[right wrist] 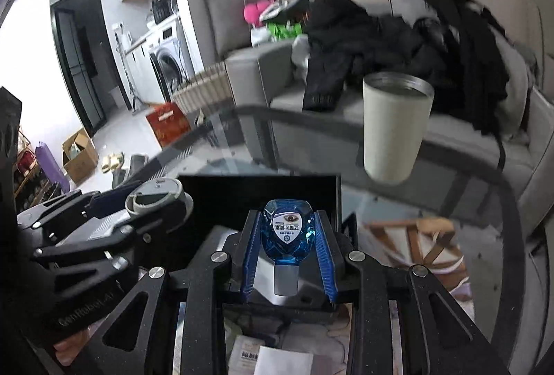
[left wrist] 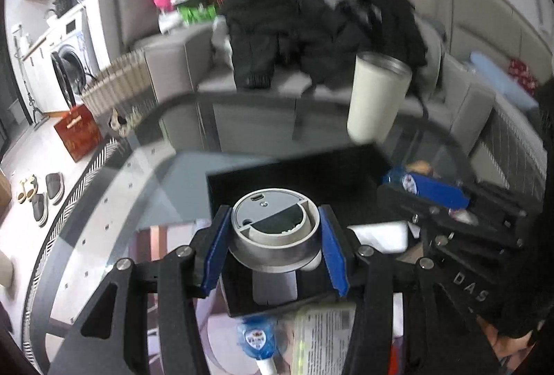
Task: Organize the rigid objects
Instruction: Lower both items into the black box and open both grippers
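Observation:
My left gripper point(left wrist: 275, 233) is shut on a round grey cup lid point(left wrist: 273, 222) with a steel rim, held above a black open box point(left wrist: 294, 174) on the glass table. My right gripper point(right wrist: 289, 236) is shut on a small blue eye-drop bottle point(right wrist: 289, 233), cap toward the camera, held over the same black box point(right wrist: 259, 191). A cream tumbler with a steel rim point(left wrist: 377, 98) stands lidless at the table's far right edge; it also shows in the right wrist view point(right wrist: 394, 125). The left gripper with the lid shows at the left of the right wrist view point(right wrist: 155, 198).
The round glass table point(left wrist: 114, 188) has a dark rim. A grey sofa point(left wrist: 173, 56) piled with black clothes stands behind it. A wicker basket point(left wrist: 117, 84), a red box point(left wrist: 78, 136) and slippers point(left wrist: 41, 195) are on the floor at left. Papers and packets lie under the glass.

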Demonstrator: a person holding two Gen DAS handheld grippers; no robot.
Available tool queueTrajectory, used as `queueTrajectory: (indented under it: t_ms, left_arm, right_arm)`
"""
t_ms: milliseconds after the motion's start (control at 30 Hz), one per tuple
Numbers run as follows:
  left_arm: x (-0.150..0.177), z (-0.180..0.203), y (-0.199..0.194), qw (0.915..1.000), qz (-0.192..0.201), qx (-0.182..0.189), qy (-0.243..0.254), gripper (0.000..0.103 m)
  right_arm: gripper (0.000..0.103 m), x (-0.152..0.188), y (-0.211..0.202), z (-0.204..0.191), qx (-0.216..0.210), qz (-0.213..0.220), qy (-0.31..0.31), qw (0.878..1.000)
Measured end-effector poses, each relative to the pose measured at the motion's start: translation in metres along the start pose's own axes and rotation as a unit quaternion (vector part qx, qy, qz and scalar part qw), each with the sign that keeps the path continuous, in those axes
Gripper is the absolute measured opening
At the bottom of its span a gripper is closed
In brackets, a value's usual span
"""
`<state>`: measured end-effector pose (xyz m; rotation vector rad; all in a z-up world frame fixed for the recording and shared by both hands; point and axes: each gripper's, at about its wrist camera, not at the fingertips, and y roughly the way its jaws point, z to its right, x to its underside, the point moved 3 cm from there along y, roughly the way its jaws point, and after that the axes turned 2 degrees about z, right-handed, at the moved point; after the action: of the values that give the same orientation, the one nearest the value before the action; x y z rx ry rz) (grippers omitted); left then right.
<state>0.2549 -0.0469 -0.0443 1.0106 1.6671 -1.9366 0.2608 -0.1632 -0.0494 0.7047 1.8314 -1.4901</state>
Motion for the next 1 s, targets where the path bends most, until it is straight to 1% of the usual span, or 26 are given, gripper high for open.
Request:
queueTrajectory:
  t_ms: [100, 200, 267, 367, 500, 733, 1000]
  left_arm:
    - [0.006, 0.004, 0.011, 0.9997, -0.025, 0.003, -0.001, 0.049]
    - [0.011, 0.008, 0.019, 0.9991, -0.041, -0.004, 0.011, 0.049]
    - [0.013, 0.010, 0.019, 0.9989, -0.039, -0.013, 0.020, 0.049]
    - [0.014, 0.009, 0.018, 0.9991, -0.037, -0.012, 0.017, 0.049]
    - [0.015, 0.005, 0.016, 0.9992, -0.035, -0.014, 0.014, 0.049]
    - [0.015, 0.000, 0.014, 0.9995, -0.031, -0.010, 0.003, 0.052]
    - [0.014, -0.003, 0.008, 0.9997, -0.024, -0.009, -0.002, 0.054]
  right_arm:
    - [0.031, 0.008, 0.011, 0.006, -0.004, -0.025, 0.012, 1.000]
    - [0.030, 0.012, 0.015, 0.006, -0.003, -0.032, 0.008, 0.999]
    - [0.031, 0.015, 0.014, 0.002, 0.002, -0.036, -0.005, 0.999]
    - [0.031, 0.016, 0.014, 0.001, 0.006, -0.035, -0.010, 0.999]
    - [0.031, 0.016, 0.011, 0.000, 0.003, -0.036, -0.004, 0.999]
    - [0.039, 0.014, 0.008, 0.000, -0.002, -0.038, 0.008, 0.999]
    - [0.040, 0.013, 0.005, 0.000, -0.005, -0.035, 0.014, 0.999]
